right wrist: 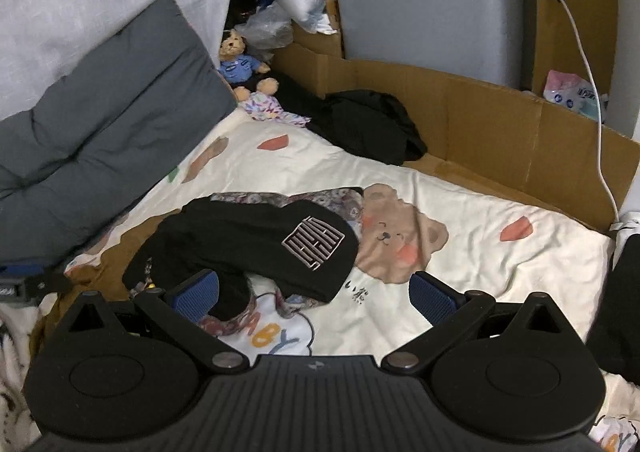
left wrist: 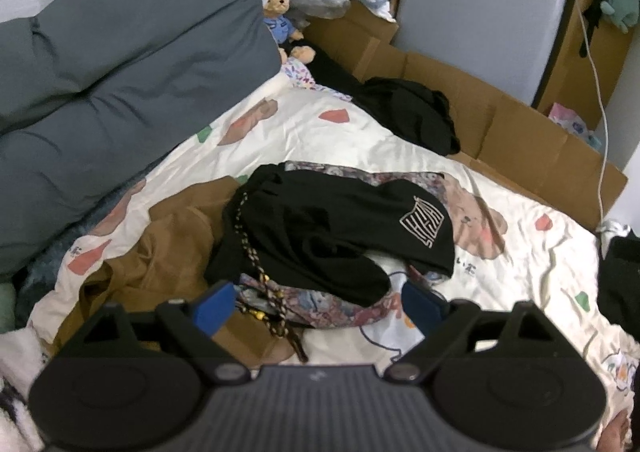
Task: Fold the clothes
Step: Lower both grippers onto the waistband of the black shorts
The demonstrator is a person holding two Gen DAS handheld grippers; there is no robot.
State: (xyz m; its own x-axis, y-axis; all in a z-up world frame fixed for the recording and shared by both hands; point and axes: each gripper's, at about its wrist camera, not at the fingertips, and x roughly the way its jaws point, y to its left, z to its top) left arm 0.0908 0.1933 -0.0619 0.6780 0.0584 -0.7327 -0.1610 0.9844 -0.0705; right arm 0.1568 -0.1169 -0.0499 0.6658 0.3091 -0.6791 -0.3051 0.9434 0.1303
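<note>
Both grippers, left (left wrist: pixel 316 306) & right (right wrist: pixel 314 294), hang spread & empty over the crumpled black fabric garment w/ pale maze logo (left wrist: pixel 340 228) mid cream bear-print bedsheet (left wrist: pixel 540 272); pinch near edges, not its braided cord (left wrist: pixel 256 272)

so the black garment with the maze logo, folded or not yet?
Not folded. The black garment lies crumpled in uneven bunches over a floral piece; both tools hang open above it.

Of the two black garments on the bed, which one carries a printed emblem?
The near black garment by the open jaws; the far black pile beside the cardboard is plain.
</note>
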